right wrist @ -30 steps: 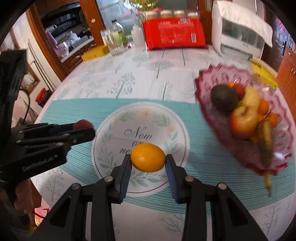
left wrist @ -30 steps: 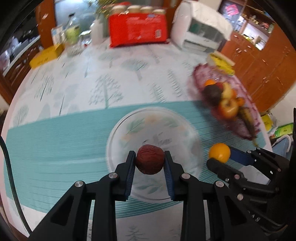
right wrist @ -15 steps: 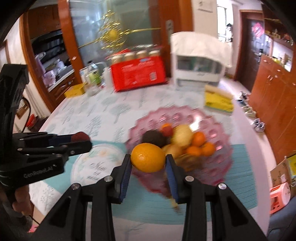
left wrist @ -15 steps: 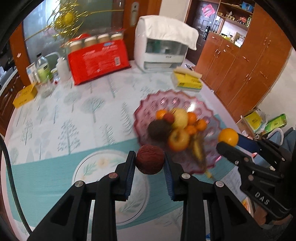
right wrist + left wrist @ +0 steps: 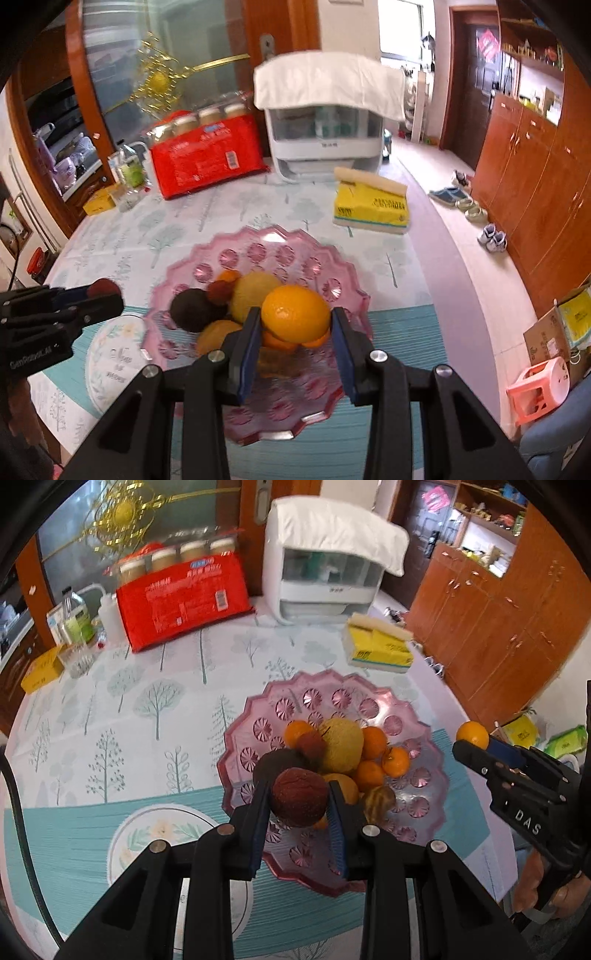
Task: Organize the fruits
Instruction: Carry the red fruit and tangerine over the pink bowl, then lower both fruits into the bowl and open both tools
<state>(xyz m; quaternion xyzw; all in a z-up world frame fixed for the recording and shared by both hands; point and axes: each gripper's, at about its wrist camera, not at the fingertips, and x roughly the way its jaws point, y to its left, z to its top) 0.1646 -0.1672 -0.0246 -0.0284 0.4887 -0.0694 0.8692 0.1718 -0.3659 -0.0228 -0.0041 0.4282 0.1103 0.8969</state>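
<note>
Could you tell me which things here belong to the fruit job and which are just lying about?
Belongs to the job:
- dark red fruit in the left gripper
- orange in the right gripper
- pink fruit bowl
- round plate

Just lying about:
- red package
- yellow tissue pack
- white appliance

dark red wrinkled fruit: round, lifted above near-left part of bowl | orange: smooth, bright, lifted above near-right part of bowl | pink glass bowl: scalloped rim, on table right of round plate, holds piled yellow fruit, small oranges, dark fruit
</note>
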